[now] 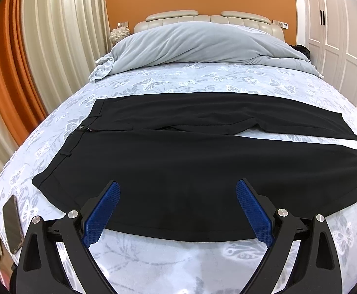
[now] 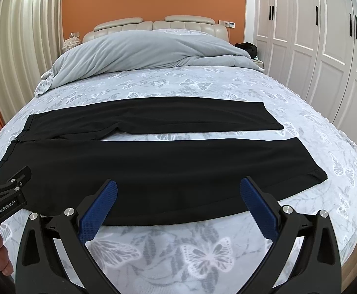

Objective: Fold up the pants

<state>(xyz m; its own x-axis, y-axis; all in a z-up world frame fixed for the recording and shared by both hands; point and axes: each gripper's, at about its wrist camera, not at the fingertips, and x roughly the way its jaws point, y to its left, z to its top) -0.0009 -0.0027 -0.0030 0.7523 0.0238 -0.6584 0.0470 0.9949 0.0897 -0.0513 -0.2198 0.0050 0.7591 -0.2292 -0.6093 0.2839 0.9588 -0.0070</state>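
Black pants (image 1: 178, 161) lie flat across the bed, waistband to the left and both legs stretched to the right, with a strip of sheet showing between the legs. They also show in the right wrist view (image 2: 158, 169). My left gripper (image 1: 178, 188) is open, its blue pads over the near leg's front edge by the waist end. My right gripper (image 2: 178, 188) is open over the near leg's front edge toward the hem. Neither holds cloth. The left gripper also shows at the left of the right wrist view (image 2: 6, 191).
The bed (image 2: 203, 252) has a butterfly-print sheet. A grey duvet (image 1: 198, 46) is piled at the headboard. A phone (image 1: 13, 223) lies at the bed's near left corner. Curtains hang on the left and a white wardrobe (image 2: 325, 49) stands on the right.
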